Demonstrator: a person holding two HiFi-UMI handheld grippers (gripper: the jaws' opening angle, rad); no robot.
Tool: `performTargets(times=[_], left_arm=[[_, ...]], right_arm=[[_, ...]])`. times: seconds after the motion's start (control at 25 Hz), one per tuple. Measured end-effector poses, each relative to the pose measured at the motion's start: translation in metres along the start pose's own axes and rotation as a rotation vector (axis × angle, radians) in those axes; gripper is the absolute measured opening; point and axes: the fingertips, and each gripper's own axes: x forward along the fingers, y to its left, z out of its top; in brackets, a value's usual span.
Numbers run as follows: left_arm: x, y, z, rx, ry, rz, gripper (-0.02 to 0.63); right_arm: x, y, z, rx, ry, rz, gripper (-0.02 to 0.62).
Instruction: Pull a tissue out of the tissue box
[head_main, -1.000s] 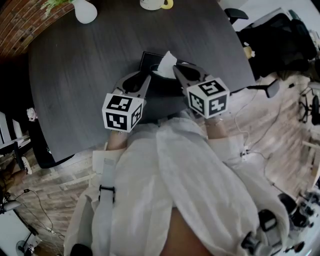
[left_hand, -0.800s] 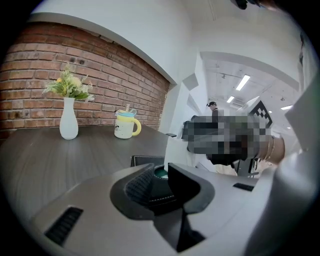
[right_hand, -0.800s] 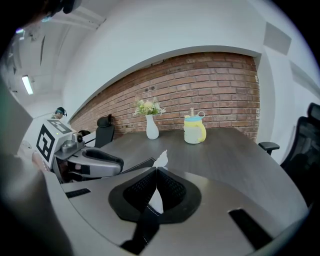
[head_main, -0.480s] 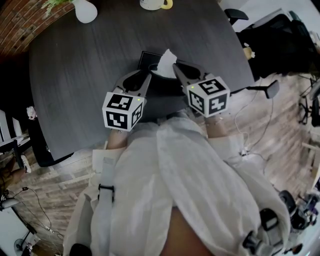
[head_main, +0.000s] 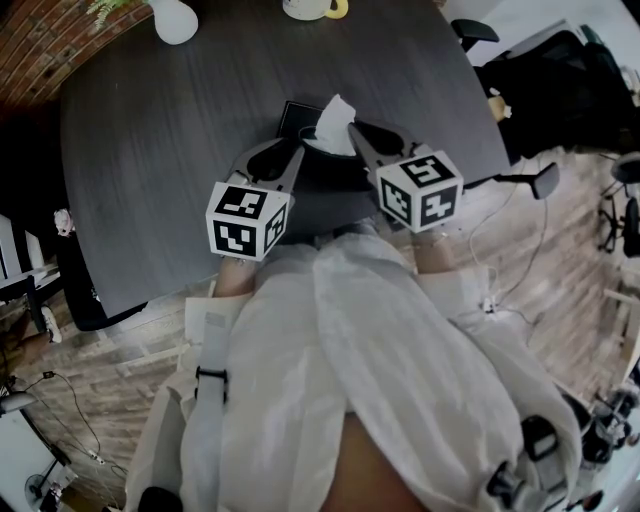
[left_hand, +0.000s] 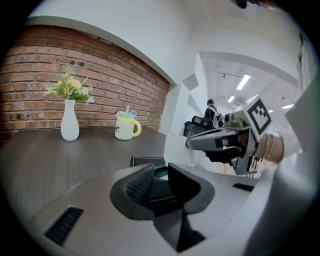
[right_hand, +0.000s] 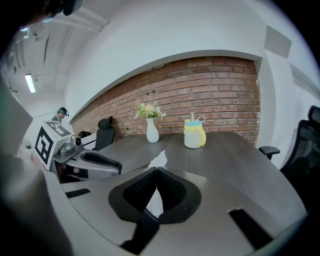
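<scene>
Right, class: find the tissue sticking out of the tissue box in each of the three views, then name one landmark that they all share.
Head view: tissue at upper centre, standing up from the dark tissue box.
Left gripper view: tissue right of centre, at the tip of the right gripper.
Right gripper view: tissue at centre, pinched in that gripper's shut jaws.
Shared landmark: the white vase.
</scene>
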Motion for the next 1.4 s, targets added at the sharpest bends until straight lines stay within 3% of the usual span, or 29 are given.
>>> performTargets(times=[1.4], left_arm=[[0.004, 0.004, 0.014, 0.003, -0.034, 0.003, 0.081]], right_arm=[[-0.011, -0.001, 0.046, 0.012, -0.151, 0.021, 0.008]])
